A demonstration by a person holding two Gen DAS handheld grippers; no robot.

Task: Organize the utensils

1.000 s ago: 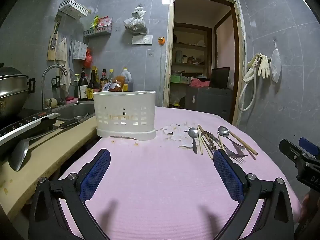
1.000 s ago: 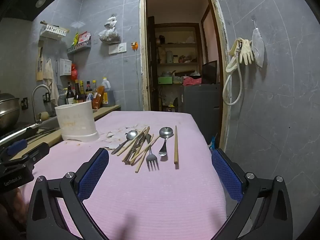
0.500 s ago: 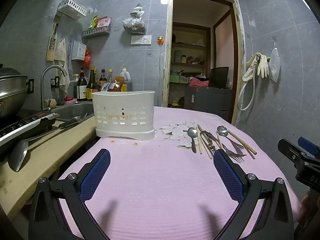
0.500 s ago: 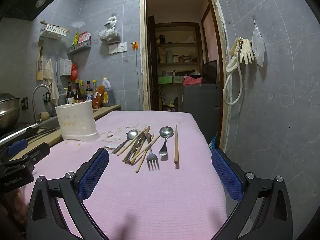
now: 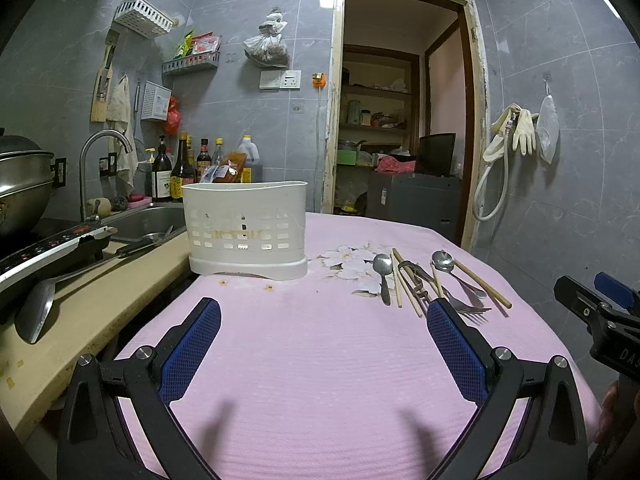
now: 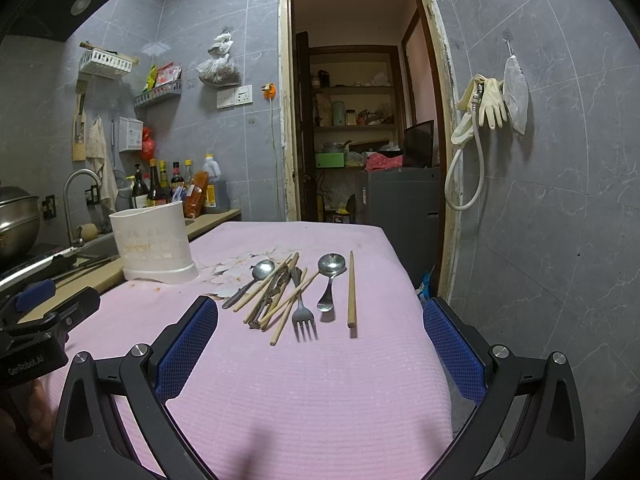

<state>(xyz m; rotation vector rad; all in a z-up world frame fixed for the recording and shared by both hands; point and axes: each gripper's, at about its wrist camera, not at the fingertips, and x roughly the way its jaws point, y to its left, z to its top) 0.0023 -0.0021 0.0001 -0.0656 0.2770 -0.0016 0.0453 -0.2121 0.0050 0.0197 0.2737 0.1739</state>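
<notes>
A pink cloth covers the surface (image 6: 320, 380), which carries everything. The left gripper (image 5: 324, 348) hovers low over its near part, level, blue pads spread wide with nothing between them, facing the white perforated utensil holder (image 5: 245, 229). The right gripper (image 6: 320, 344) hovers likewise, equally wide apart and empty, aimed at the loose cutlery. The holder stands upright on the far left of the surface near the counter edge; its inside is hidden, so whether it holds anything cannot be told. To its right lies the cutlery: a tangle of wooden chopsticks (image 6: 280, 294) crossing a small spoon (image 6: 261, 270), a fork (image 6: 303, 314) with tines toward the camera, a larger spoon (image 6: 330, 268), and a lone chopstick (image 6: 351, 288) lying just apart at the right.
</notes>
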